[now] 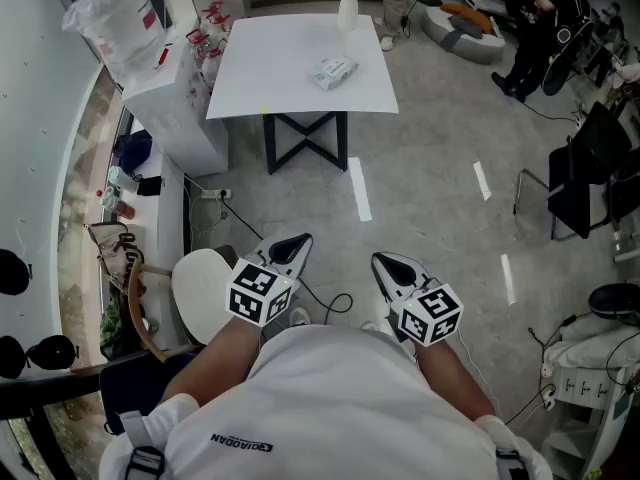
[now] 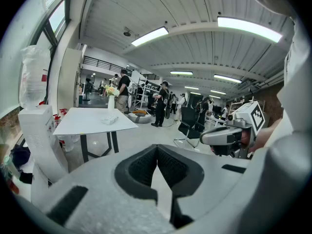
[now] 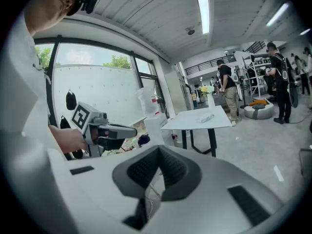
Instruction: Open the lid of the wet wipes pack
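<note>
The wet wipes pack (image 1: 333, 71) lies flat on a white table (image 1: 270, 78) far ahead of me across the grey floor, its lid down. It shows small in the left gripper view (image 2: 109, 120) and in the right gripper view (image 3: 206, 117). My left gripper (image 1: 293, 246) and right gripper (image 1: 392, 266) are held side by side close to my body, well short of the table. Both are shut with nothing between the jaws, as the left gripper (image 2: 157, 147) and right gripper (image 3: 158, 150) show in their own views.
A white vase of flowers (image 1: 347, 8) stands at the table's far edge. A white cabinet (image 1: 170, 98) with bottles and a plastic bag is left of the table. A round white stool (image 1: 200, 280) and cables lie near my feet. Black chairs (image 1: 585, 183) and people are at the right.
</note>
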Demonstrator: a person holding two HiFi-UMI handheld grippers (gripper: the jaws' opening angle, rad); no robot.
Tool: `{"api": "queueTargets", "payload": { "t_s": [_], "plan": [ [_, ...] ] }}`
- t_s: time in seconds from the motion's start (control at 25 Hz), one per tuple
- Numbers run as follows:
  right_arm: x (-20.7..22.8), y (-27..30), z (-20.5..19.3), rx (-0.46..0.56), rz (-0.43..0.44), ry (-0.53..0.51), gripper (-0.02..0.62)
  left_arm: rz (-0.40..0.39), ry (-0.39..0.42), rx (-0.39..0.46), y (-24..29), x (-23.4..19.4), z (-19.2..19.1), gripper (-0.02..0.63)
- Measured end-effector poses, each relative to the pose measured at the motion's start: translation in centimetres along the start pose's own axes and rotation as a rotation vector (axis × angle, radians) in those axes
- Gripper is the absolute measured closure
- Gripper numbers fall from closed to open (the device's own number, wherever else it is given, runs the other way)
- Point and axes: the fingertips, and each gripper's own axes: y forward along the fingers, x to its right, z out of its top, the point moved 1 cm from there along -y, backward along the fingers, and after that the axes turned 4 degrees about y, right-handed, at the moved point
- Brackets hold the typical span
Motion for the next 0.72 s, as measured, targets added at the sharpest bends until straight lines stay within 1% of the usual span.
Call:
{"api": "queueTargets", "payload": {
  "t_s": [0.32,0.48,0.72],
  "plan": [
    [-0.9,1.6,-0.2,0.004,-0.014,0.009,0.592,-0.033,0.006,-0.009,-0.4,-1.3,-0.6,0.6],
    [-1.4,2.2,0.0,0.023,-0.025,0.018,0.591,-0.035,0.008,-0.011,-0.8,-2.4,-0.5,0.6],
    [-2.7,4.0,-0.1,0.018,-0.049,0.021,0.589,-0.045,0.008,-0.005,-1.9,-4.1,-0.8,0.6]
  ]
}}
